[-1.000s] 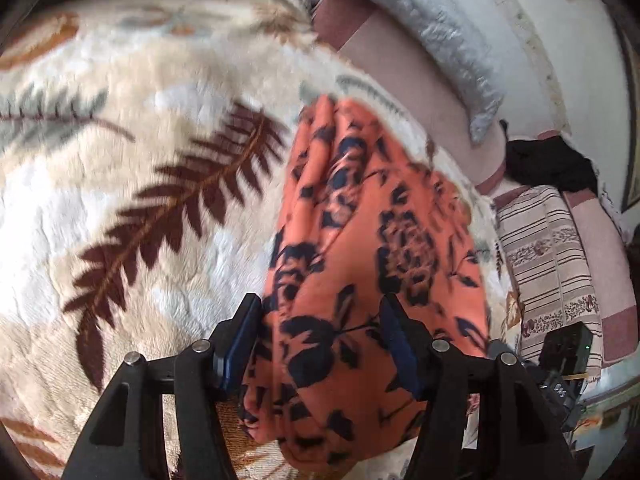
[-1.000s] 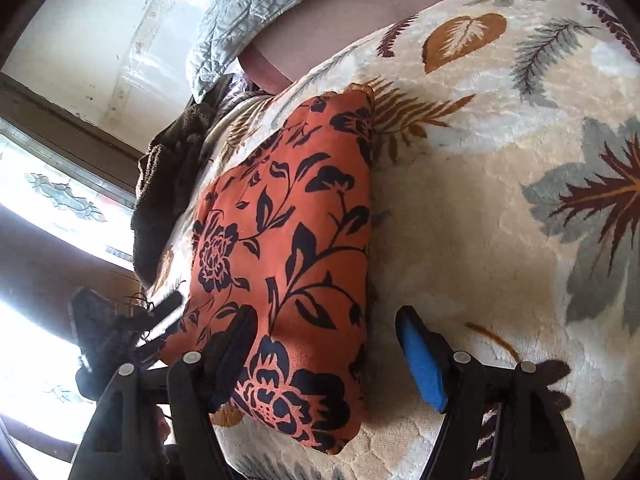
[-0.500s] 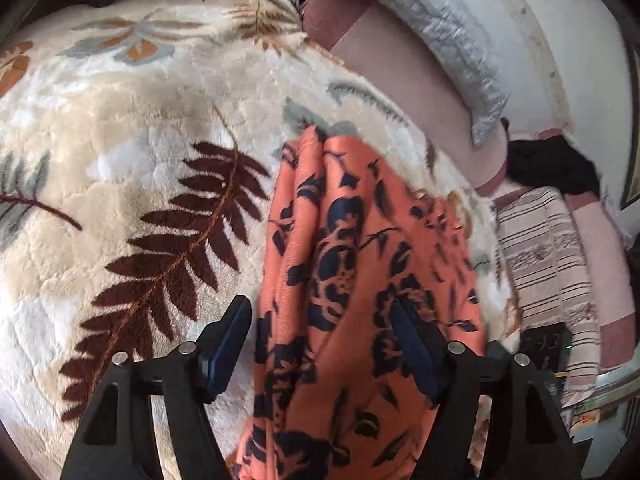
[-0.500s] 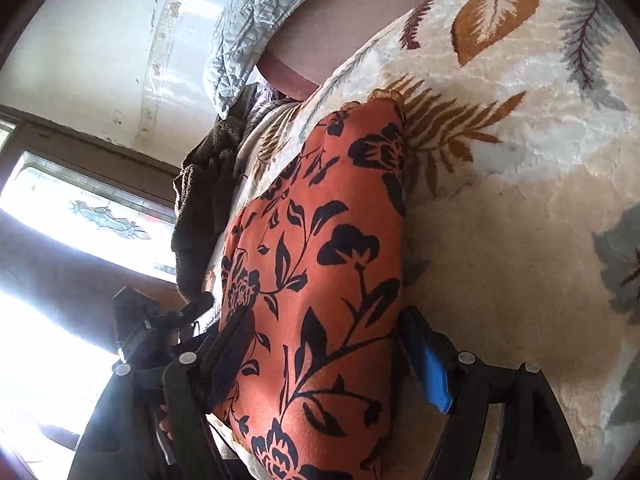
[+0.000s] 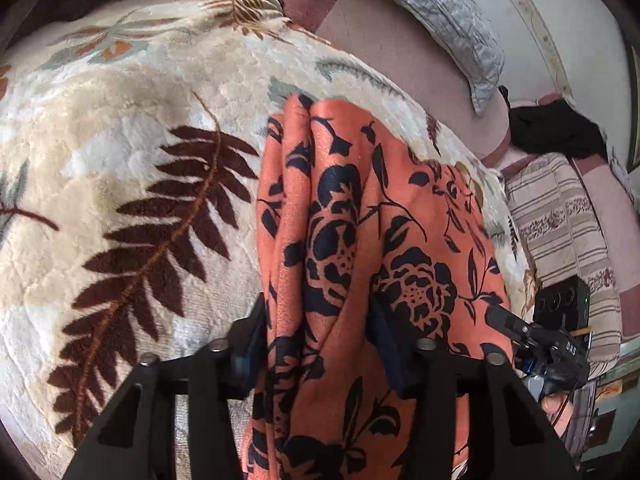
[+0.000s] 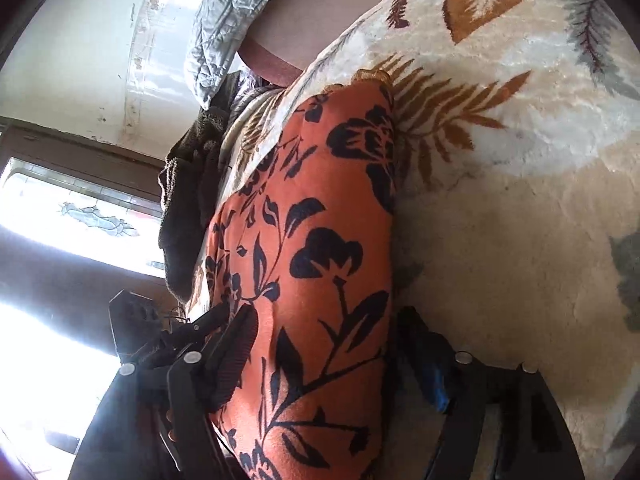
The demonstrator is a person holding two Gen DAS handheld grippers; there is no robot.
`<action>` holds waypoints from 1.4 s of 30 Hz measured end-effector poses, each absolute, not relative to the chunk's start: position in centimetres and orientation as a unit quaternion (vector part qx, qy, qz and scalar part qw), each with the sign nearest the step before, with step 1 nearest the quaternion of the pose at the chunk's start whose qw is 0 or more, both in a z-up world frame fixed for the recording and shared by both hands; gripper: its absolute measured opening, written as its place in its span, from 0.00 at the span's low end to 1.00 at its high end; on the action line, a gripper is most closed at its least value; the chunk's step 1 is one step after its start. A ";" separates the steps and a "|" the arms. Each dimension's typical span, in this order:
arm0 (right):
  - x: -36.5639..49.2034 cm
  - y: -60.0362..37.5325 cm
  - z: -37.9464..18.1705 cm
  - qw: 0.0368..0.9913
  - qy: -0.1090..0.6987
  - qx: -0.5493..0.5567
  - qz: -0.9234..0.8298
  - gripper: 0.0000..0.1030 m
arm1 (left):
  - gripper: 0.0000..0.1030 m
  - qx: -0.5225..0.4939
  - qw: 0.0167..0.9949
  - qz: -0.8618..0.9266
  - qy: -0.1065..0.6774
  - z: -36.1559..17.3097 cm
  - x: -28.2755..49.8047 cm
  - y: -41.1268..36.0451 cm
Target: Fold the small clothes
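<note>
1. Orange floral garment (image 5: pixel 360 240) is lying lengthwise on the leaf-print blanket (image 5: pixel 120 160), near end rising into both claws.
2. Judging it light, soft, floppy; it is bunching in ridges, so best gripped at the near-edge corners.
3. Left gripper (image 5: pixel 320 340) is sitting part-closed, fingers pressing a thick bunch of cloth.
4. Right gripper (image 6: pixel 332 344) is straddling the cloth wider; firm pinch unclear.
5. Grey pillow (image 5: pixel 440 12) is lying beyond.
</note>
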State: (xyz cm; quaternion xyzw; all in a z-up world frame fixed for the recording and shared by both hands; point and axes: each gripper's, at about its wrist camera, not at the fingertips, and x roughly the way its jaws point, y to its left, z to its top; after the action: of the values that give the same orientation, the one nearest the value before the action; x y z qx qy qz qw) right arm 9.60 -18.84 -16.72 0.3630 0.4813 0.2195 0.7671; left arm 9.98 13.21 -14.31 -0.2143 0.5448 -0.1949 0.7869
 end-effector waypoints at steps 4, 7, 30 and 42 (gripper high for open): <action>9.5 -17.4 -14.3 0.792 0.482 0.296 0.227 0.34 | 0.28 -0.185 0.810 -0.186 0.524 -12.1 9.5 12.3; 8.6 -17.4 -10.3 0.819 0.455 0.257 0.235 0.34 | 0.28 -0.194 0.821 -0.210 0.494 -9.8 9.2 11.2; 9.4 -30.5 -7.1 0.868 0.371 0.289 0.157 0.67 | 0.43 -0.089 0.864 -0.226 0.440 -7.3 7.7 1.0; 16.8 -29.9 -9.9 0.838 0.407 0.331 0.147 0.77 | 0.49 -0.068 0.850 -0.203 0.482 -12.5 9.4 0.4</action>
State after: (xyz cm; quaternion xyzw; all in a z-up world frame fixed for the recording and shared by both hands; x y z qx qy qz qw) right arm 16.83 -29.90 -9.93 0.3315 0.4073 0.1466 0.8383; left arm 9.41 0.42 -12.49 -0.0681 0.4818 -0.2030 0.8497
